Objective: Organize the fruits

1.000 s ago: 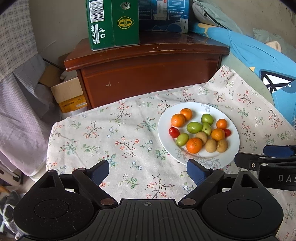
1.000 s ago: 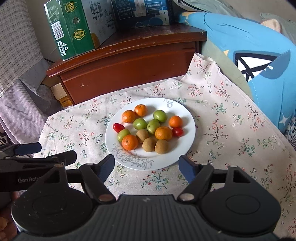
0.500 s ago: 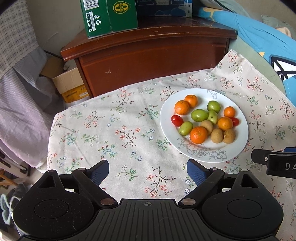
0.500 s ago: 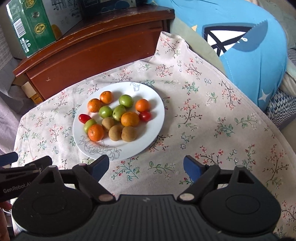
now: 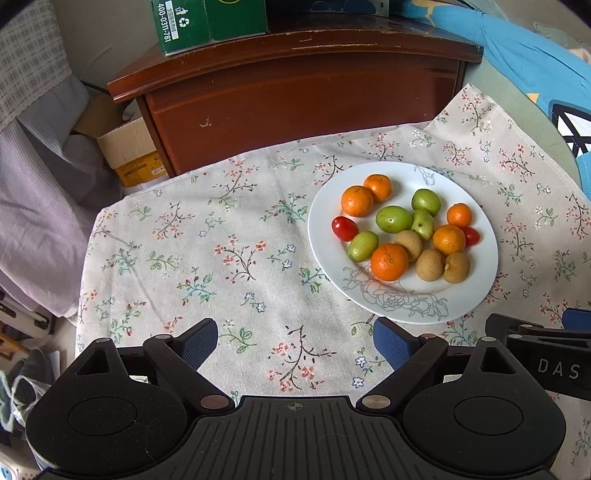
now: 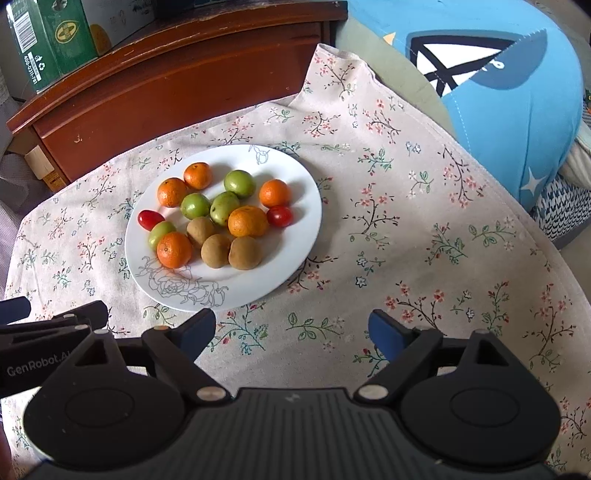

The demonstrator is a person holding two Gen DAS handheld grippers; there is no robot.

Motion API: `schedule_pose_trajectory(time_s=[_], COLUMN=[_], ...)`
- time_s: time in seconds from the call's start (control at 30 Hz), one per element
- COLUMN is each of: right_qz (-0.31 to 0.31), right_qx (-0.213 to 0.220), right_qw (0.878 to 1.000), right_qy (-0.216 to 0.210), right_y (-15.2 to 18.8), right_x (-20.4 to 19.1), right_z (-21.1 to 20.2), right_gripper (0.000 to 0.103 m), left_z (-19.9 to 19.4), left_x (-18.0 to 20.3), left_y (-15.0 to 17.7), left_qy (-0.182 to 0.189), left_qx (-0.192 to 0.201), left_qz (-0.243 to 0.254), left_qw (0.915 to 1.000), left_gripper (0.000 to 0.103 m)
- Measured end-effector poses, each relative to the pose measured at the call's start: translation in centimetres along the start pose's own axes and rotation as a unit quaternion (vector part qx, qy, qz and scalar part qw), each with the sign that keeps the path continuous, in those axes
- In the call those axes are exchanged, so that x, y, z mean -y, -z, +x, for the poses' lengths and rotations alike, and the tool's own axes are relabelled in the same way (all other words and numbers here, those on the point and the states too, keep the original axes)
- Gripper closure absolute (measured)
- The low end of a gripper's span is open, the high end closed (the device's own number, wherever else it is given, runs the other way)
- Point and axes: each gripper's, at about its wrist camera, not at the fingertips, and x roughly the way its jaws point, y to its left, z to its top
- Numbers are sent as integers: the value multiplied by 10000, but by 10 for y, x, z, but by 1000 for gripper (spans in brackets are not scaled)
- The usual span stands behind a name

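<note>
The right hand-held gripper (image 6: 291, 332) has just been opening, with nothing between its jaws. The left hand-held gripper (image 5: 295, 341) gapes empty too. Fruit fills the plate (image 6: 295, 254).

Wooden cabinet (image 5: 295, 107), green carton (image 5: 207, 22), blue cushion (image 6: 509, 88), cardboard box (image 5: 129, 151)

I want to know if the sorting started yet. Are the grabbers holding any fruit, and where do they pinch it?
Nothing is held. The left gripper and right gripper are both open over the cloth, and all the fruit sits on the white plate.

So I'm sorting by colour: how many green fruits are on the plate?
4, all near the middle of the plate: back, centre-left, centre, and front-left beside a tomato. None looks hidden.
</note>
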Motion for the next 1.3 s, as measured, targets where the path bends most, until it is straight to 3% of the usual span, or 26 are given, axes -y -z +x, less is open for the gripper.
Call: schedule_pose_trajectory(time_s=[0.6,1.3], right_qz=[-431,-536], right_qx=[250,281], right_qw=[9977,9970], right_qy=[450,491], right_y=[-1,-1], right_x=[-13,-19], right_z=[2,8], right_gripper=[12,12], left_z=[8,12], left_x=[3,3], left_y=[0,-2], left_qy=[-161,-326], left_qx=[-72,-19], left_qz=[-22,-27], left_qw=[9998,9995], left_gripper=[10,10])
